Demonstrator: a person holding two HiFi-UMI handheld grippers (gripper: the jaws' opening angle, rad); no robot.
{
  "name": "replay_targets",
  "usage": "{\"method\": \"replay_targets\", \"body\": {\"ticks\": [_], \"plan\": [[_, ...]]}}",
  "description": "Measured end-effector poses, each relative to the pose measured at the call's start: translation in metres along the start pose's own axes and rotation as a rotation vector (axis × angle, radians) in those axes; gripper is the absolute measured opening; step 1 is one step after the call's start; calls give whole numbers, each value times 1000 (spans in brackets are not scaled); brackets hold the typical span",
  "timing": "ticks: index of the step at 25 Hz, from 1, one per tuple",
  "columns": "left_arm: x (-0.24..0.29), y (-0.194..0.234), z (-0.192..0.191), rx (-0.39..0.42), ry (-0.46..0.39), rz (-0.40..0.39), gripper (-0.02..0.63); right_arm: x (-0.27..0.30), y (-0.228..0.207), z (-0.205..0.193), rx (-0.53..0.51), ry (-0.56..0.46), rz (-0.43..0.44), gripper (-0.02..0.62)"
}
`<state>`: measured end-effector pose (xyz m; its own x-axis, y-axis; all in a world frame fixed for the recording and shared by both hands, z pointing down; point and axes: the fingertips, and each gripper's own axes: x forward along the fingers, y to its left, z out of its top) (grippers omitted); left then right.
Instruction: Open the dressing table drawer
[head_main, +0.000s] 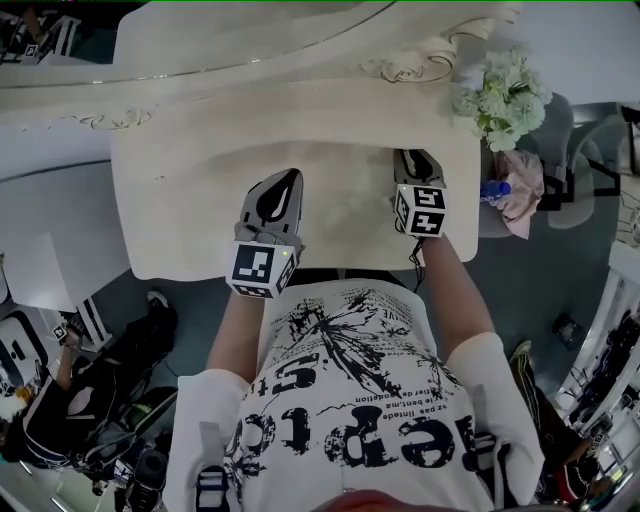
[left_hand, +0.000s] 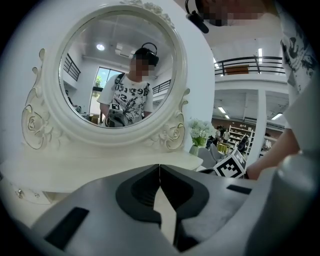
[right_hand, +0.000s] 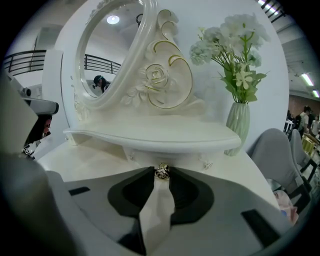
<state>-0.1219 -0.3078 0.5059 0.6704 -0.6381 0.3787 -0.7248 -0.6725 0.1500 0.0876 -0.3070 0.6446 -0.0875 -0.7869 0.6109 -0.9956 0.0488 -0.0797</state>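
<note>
The dressing table drawer (right_hand: 184, 158) is a shallow cream front under the raised cream shelf (right_hand: 150, 137). Its small round gold-and-white knob (right_hand: 161, 171) sits between the tips of the right gripper (head_main: 414, 160), whose grey jaws stand partly apart and pinch it from both sides. At 2 o'clock from the knob stands a pale green ribbed vase of white flowers (right_hand: 240, 122). At 9 o'clock from the right gripper, the left gripper (left_hand: 159, 167) hangs over the cream tabletop (head_main: 190, 200), its jaws together and empty.

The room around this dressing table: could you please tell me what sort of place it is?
Probably a large showroom or open hall, not a bedroom: a balcony railing and shelves show beyond the dressing table, with a grey chair beside it.
</note>
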Motion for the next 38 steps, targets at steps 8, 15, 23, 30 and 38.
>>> {"method": "replay_targets", "body": {"ticks": [8, 15, 23, 30, 38], "plan": [[-4, -8, -1, 4, 3, 0, 20, -14, 5, -14, -2, 27, 13, 103], [-9, -15, -6, -20, 19, 13, 20, -31, 9, -28, -8, 40, 40, 103], [-13, -33, -8, -16, 19, -2, 20, -49, 14, -43, -2, 61, 44, 104], [-16, -46, -7, -3, 16, -14, 20, -63, 17, -53, 14, 64, 49, 104], [-18, -52, -6, 10, 15, -20, 20, -65, 23, -55, -11, 101, 88, 141]]}}
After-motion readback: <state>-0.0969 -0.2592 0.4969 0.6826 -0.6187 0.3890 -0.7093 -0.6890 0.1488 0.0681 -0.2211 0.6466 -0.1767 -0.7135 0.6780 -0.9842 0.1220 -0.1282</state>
